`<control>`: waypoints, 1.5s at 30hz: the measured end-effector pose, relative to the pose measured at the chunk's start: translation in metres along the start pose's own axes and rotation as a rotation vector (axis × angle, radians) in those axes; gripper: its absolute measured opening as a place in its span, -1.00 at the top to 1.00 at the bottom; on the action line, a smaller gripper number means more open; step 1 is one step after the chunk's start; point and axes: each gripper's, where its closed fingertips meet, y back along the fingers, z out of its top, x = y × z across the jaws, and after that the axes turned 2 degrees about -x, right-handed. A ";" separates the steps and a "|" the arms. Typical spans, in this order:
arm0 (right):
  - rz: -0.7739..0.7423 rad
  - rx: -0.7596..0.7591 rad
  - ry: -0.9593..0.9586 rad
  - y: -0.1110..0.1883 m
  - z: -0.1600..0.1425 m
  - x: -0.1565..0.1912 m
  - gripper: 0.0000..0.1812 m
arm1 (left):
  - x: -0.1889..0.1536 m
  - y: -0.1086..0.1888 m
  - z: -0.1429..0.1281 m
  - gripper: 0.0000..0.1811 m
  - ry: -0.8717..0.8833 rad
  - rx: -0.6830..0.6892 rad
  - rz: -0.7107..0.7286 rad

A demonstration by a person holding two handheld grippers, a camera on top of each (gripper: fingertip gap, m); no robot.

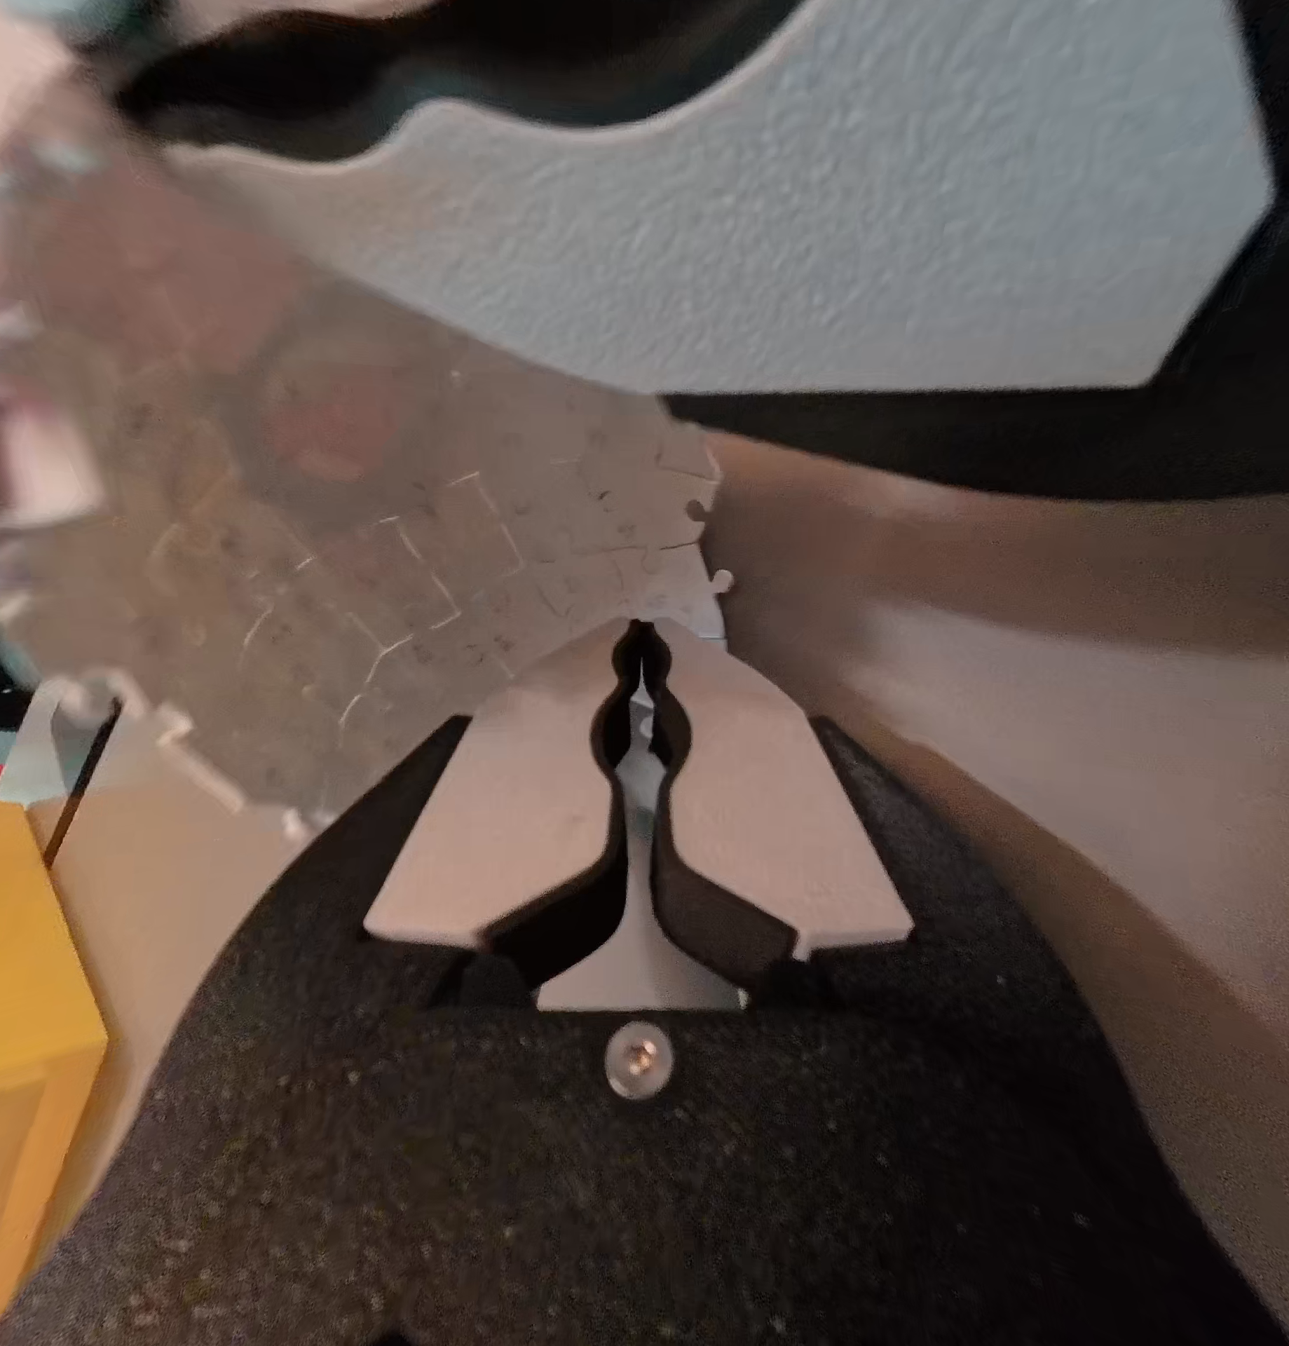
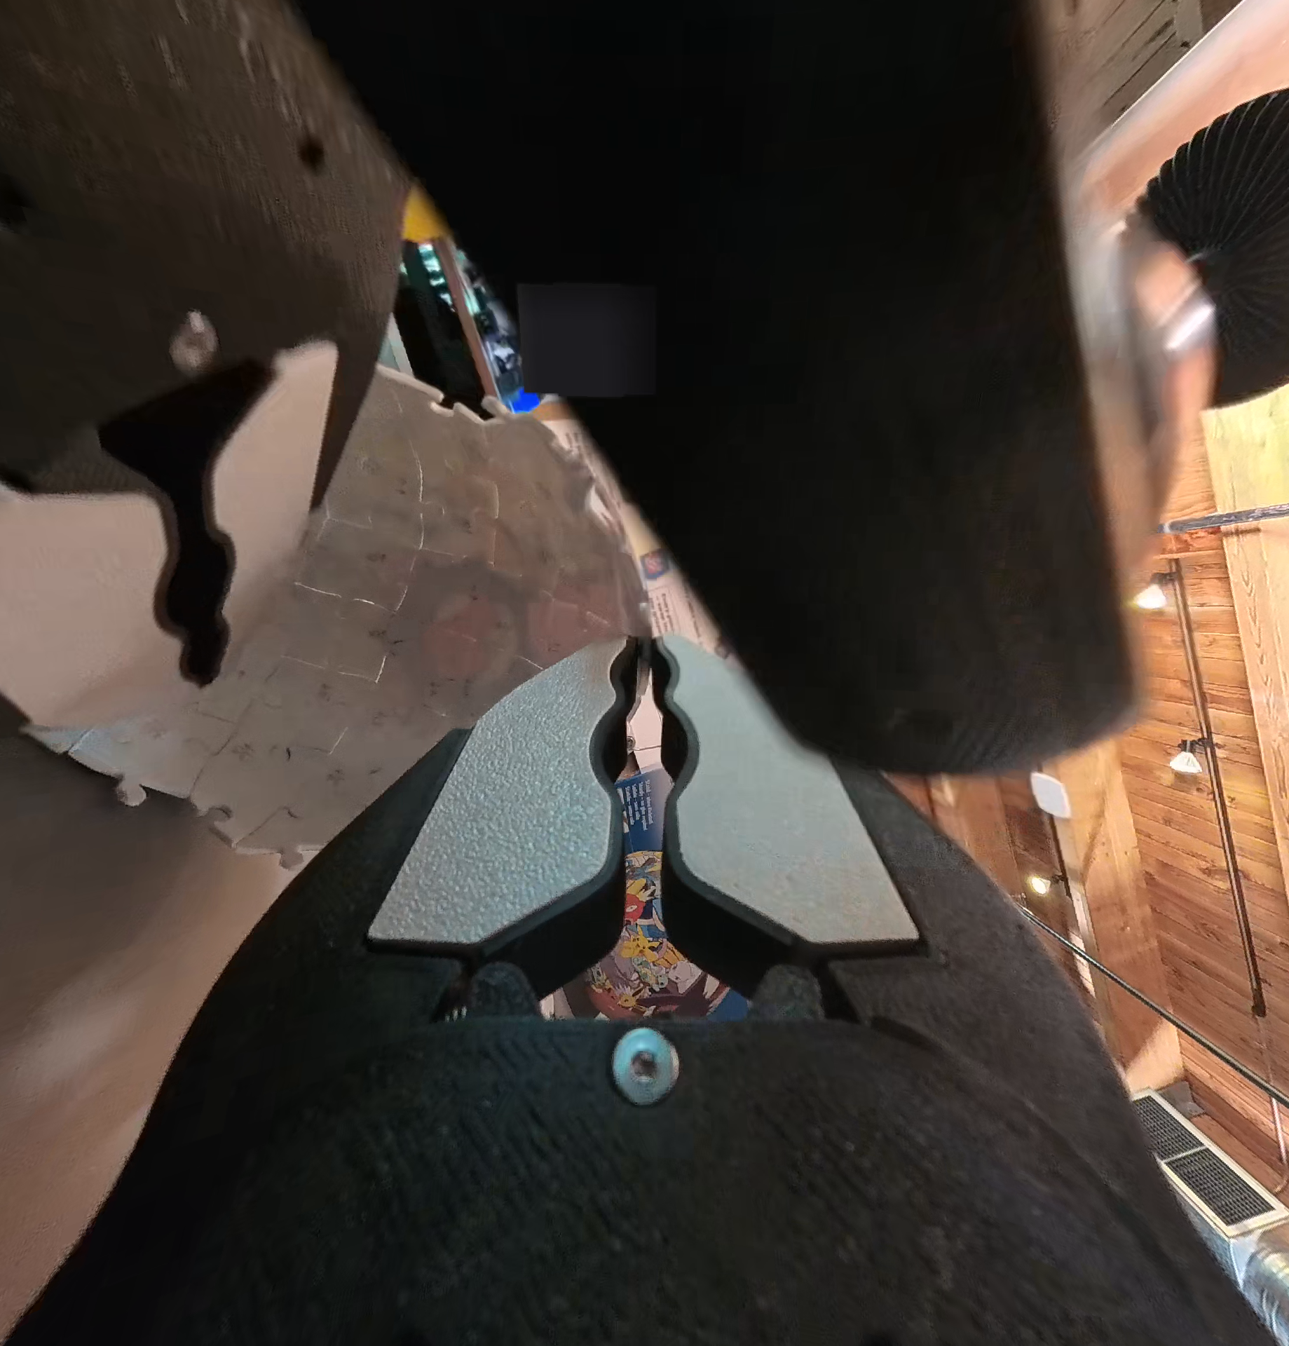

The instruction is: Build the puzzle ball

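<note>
Two grippers meet on one curved shell of joined puzzle pieces [image 1: 423,553], held up in the air! Left gripper [image 1: 640,641] pinches the shell's lower right edge, fingertips nearly touching. Right gripper [image 2: 645,652] is clamped narrow on its lower edge too, with the left gripper's body across the upper left. Behind: wood-plank wall [image 2: 1173,837], yellow box [image 1: 22,1020] at left.

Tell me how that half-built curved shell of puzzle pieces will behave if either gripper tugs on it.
The puzzle shell probably flexes and may pop apart: visible seams run between its many small interlocking pieces. It looks thin and likely light. Left gripper and right gripper each pinch only an edge, so twisting could loosen edge pieces.
</note>
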 end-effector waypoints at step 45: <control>-0.004 -0.007 -0.039 0.001 0.001 0.000 0.97 | 0.008 -0.008 -0.013 1.00 0.089 0.151 0.038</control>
